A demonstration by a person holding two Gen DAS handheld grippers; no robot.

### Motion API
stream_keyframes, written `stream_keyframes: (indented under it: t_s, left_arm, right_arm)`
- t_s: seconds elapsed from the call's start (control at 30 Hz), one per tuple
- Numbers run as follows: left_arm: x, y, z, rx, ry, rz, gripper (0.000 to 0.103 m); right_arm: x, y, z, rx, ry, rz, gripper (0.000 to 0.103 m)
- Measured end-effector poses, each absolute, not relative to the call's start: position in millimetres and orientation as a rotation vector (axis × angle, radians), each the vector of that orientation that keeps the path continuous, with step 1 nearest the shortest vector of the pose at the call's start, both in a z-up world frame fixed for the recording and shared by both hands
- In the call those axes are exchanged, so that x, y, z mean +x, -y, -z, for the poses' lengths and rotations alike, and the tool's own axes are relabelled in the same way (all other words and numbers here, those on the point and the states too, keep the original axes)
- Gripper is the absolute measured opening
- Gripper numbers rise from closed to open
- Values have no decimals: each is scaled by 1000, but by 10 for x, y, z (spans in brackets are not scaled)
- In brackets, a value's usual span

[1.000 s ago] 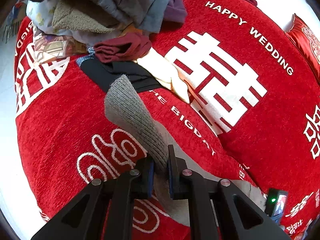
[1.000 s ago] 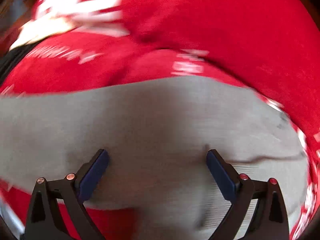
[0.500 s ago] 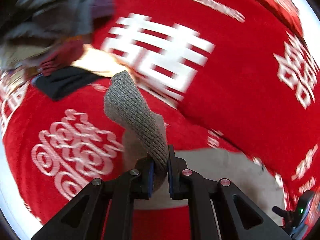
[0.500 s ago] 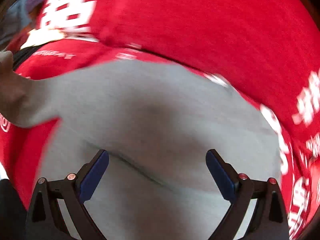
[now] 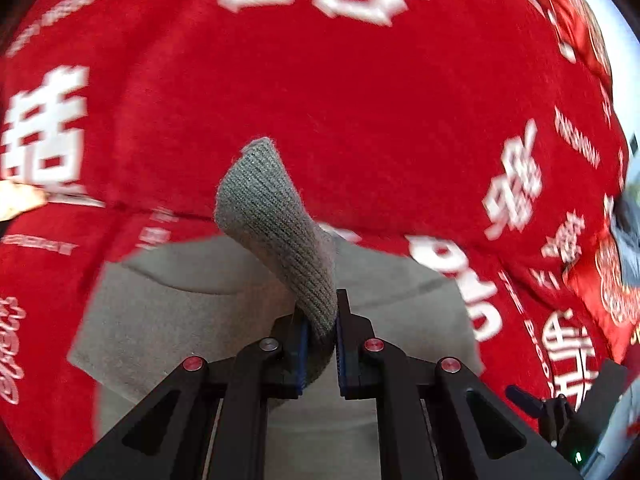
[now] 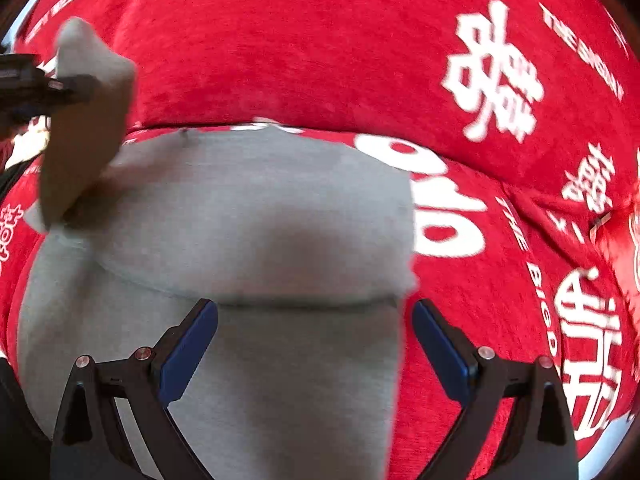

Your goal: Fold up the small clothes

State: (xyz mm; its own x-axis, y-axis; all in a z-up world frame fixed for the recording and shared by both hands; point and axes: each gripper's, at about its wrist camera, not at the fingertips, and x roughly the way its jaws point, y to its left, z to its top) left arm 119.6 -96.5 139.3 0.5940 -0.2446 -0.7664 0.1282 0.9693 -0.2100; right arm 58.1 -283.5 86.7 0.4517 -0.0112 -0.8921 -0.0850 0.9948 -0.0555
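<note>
A grey knitted garment (image 5: 200, 312) lies spread on the red bedspread (image 5: 360, 120). My left gripper (image 5: 320, 340) is shut on a ribbed grey cuff (image 5: 272, 220) of it, which sticks up past the pads. In the right wrist view the same grey garment (image 6: 256, 216) fills the middle, with a crease across it. My right gripper (image 6: 316, 344) hovers over it with its jaws wide apart and nothing between the pads. At that view's upper left the left gripper (image 6: 44, 84) holds the lifted grey cuff (image 6: 88, 120).
The red bedspread (image 6: 320, 48) with white characters and lettering covers the whole surface. A red cushion (image 5: 576, 20) shows at the upper right of the left wrist view. The other gripper's black body (image 5: 568, 412) shows at the lower right.
Both grippers swept to the right across the bed; the clothes pile left the left view. The left gripper kept its hold on the cuff, and the right stayed open over the garment.
</note>
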Motion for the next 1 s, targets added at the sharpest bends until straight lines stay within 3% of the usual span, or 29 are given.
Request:
stream_keyframes:
  t_s: [0.13, 0.4, 0.47, 0.53, 0.6, 0.83, 1.0]
  left_arm:
    - [1313, 1558, -986, -82, -1003, 248, 12]
    - [1400, 1785, -488, -76, -1165, 272, 13]
    - [1459, 1764, -404, -110, -1224, 299, 33]
    - [1440, 1721, -453, -155, -1205, 321, 72]
    - [1390, 1696, -553, -166, -1171, 296, 94]
    - [1177, 1255, -1069, -243, -1072, 443, 94]
    - [1153, 670, -1047, -242, -1054, 270, 94]
  right_arm:
    - [534, 3128, -733, -36, -1122, -17, 98]
    - [449, 3438, -617, 51, -1117, -9, 98]
    - [439, 3474, -592, 66, -1119, -11, 98]
    - [424, 3503, -572, 83, -1124, -12, 98]
    - [399, 3517, -578, 91, -1120, -12, 98]
    - [360, 3495, -711, 105, -1078, -68, 98]
    - [481, 3489, -812, 219, -1048, -147, 98]
